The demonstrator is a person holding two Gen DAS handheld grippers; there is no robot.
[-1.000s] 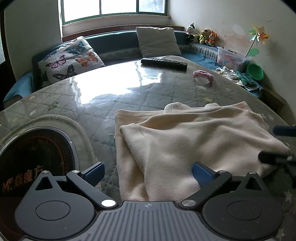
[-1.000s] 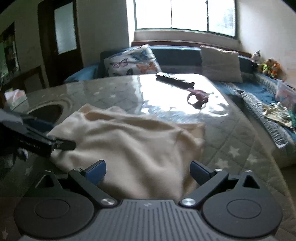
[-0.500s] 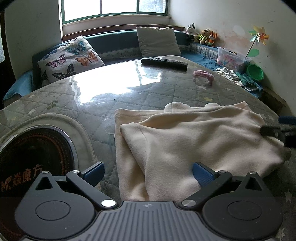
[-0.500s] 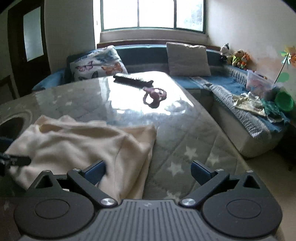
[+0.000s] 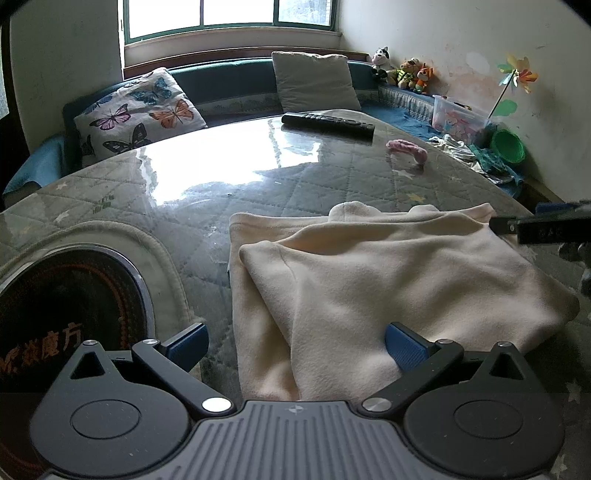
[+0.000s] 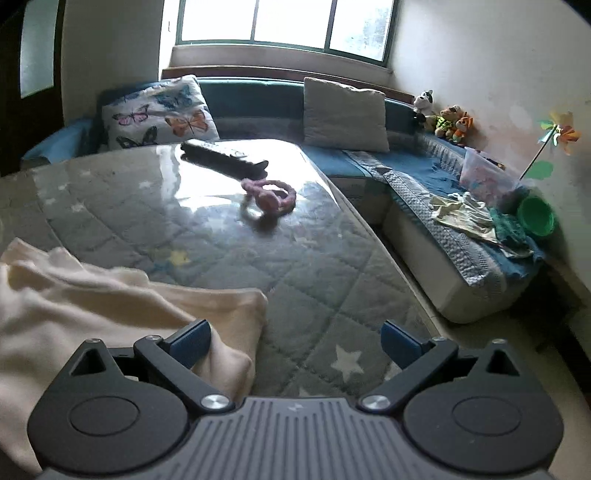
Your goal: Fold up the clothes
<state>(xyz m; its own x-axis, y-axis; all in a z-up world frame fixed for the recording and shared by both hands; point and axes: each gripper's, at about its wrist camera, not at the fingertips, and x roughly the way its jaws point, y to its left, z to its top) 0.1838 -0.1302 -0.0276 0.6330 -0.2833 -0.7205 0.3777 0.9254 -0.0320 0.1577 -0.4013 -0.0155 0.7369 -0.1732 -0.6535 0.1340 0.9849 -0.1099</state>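
Left wrist view is showing the cream garment [image 5: 388, 280] lying half folded near the counter's [image 5: 184, 177] front edge while both grippers, left [image 5: 295, 343] and right [image 6: 295, 339], are hovering with jaws apart and empty, so a shallow pinch risks lifting one layer and undoing the fold.

I see a big window [image 6: 288, 22] letting bright light in. It shines on the glass-topped table [image 5: 221, 162]. A blue corner couch [image 6: 417, 192] runs under the window and along the pale wall [image 6: 491, 62]. On it sit a butterfly pillow [image 5: 140, 110] and a gray pillow [image 6: 343, 114].
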